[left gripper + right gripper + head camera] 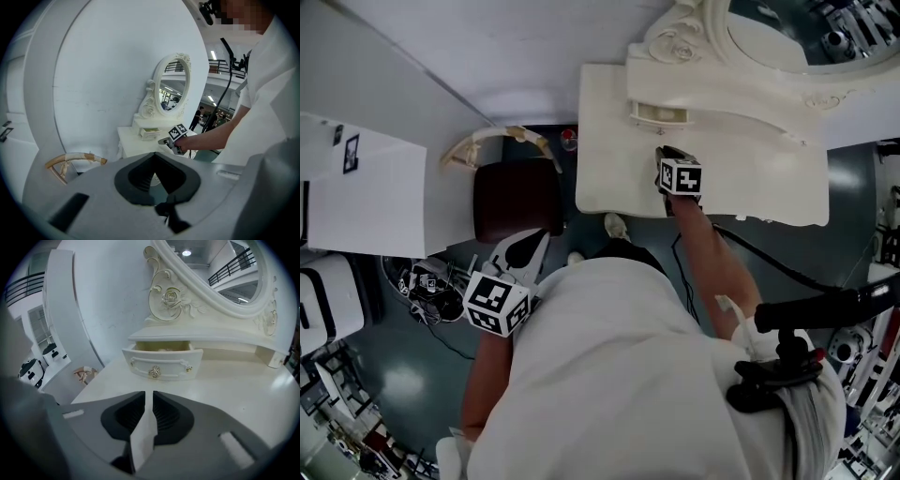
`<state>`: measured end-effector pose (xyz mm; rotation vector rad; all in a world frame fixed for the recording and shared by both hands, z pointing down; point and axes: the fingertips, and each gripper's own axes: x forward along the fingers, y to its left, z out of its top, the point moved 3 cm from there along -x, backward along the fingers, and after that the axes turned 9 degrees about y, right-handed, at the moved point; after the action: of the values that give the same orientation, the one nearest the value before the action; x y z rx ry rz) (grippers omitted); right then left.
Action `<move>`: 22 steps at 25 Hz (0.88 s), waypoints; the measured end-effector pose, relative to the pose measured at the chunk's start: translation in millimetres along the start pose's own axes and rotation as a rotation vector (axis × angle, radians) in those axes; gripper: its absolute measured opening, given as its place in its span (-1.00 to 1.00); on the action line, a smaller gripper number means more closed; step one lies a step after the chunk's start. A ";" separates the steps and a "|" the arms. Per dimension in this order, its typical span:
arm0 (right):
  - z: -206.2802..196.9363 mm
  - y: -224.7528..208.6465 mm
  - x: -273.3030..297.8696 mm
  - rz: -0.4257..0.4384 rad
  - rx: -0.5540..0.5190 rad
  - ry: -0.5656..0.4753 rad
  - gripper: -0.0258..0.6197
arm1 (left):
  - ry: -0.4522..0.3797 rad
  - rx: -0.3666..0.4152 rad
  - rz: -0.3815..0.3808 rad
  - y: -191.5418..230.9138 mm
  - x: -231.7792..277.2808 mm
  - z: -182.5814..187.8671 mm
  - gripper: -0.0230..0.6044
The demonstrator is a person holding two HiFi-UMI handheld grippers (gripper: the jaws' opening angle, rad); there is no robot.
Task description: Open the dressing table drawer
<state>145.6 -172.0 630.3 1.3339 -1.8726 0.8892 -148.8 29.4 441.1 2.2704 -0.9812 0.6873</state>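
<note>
One small drawer (162,363) at the back of the dressing table (234,394), just under the mirror (220,268): already pulled out partway, with a yellowish strip of its inside showing above the front panel. Round knob (154,372) in the middle of that front, touched by nothing at this moment.

Right gripper (153,394) over the tabletop, near the drawer front but apart from it, aimed roughly at the knob. Jaws nearly together, a thin slit left between them, nothing in that slit.

Left gripper (154,153) low at the person's side, well apart from the table and near a dark red stool (517,202). Tips pressed together, nothing held, no part in the job.

Looks mostly done: drawer plainly open, though perhaps not to its full travel. Left to do, if anything: one more pinch on the knob and a further pull toward the table's near edge. Cannot tell from these views how much travel remains, nor what lies inside beyond that pale strip.
</note>
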 end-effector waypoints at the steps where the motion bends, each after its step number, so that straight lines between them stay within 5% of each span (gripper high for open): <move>1: -4.7 2.0 -4.2 -0.003 -0.003 0.002 -0.77 | -0.001 0.004 -0.005 -0.7 -1.5 -2.1 -0.92; 4: -19.7 9.6 -18.5 -0.015 -0.003 0.013 -0.91 | -0.002 0.015 -0.020 -2.9 -7.6 -8.7 -0.92; 22: -124.6 87.9 -100.5 0.051 -0.050 0.039 -0.92 | 0.003 0.079 -0.119 -19.6 -44.5 -69.8 -0.92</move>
<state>103.4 3.5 602.8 1.2353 -1.8937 0.8828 -176.3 108.5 456.2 2.3740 -0.8230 0.6897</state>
